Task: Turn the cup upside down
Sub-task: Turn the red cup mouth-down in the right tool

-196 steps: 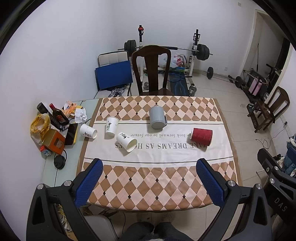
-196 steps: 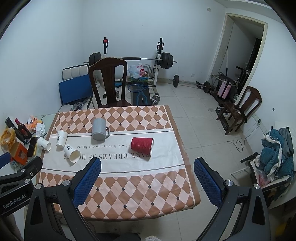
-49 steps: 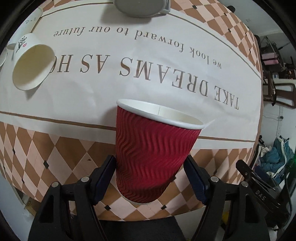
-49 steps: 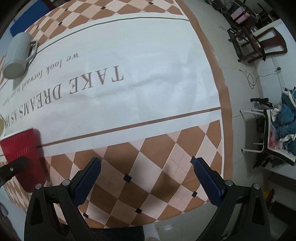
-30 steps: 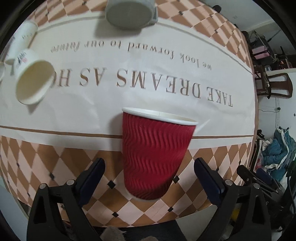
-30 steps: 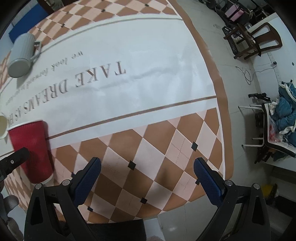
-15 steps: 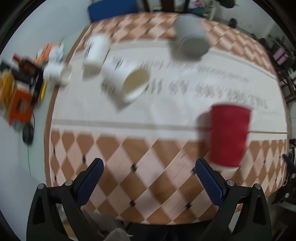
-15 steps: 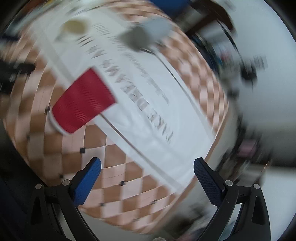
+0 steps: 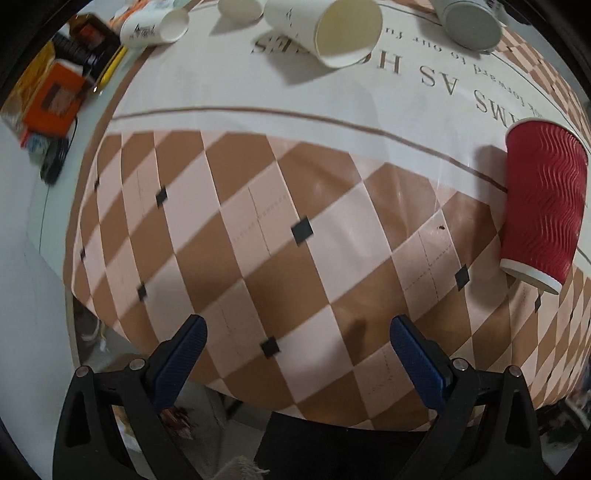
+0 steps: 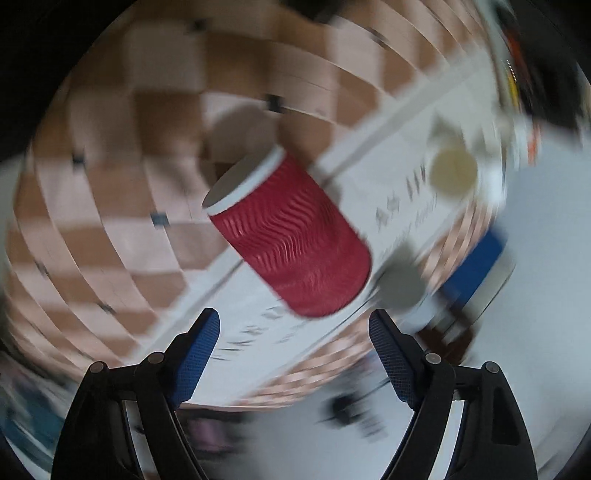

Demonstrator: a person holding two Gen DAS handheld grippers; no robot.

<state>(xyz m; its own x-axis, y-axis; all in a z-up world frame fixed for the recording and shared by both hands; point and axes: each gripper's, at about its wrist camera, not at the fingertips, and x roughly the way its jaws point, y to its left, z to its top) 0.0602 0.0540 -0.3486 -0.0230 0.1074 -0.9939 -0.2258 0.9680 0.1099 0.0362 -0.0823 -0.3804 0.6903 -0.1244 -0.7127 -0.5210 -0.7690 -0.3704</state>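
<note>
Nearest in the left wrist view, the left tongs point(image 9: 295, 345) hang spread wide with nothing between the two blue pads, low over the near edge of the worktop point(image 9: 258, 236) with its brown-and-pink diamond cloth. Off to the right, well clear of those tongs, there's the one red cup point(image 9: 543, 206), ribbed, standing free on the cloth with its white rim at the end nearer the camera and its closed base at the far end; nothing is touching it.

Beyond the brown line, on the white lettered band, I count three white paper cups: a big one point(image 9: 325, 29) on its side with its mouth facing us, a second on its side point(image 9: 155, 27) at the left edge, and a third point(image 9: 240, 7) only partly in frame at the top. One grey mug point(image 9: 469, 20) sits at the top right. Far left, off the cloth, one orange box point(image 9: 55, 99) among some clutter too blurred to name.

The right wrist view is heavily smeared. The right tongs point(image 10: 293, 338) are released too, fingers apart, and the red cup point(image 10: 291, 236) sits ahead of them, beyond the fingertips, not between the pads.
</note>
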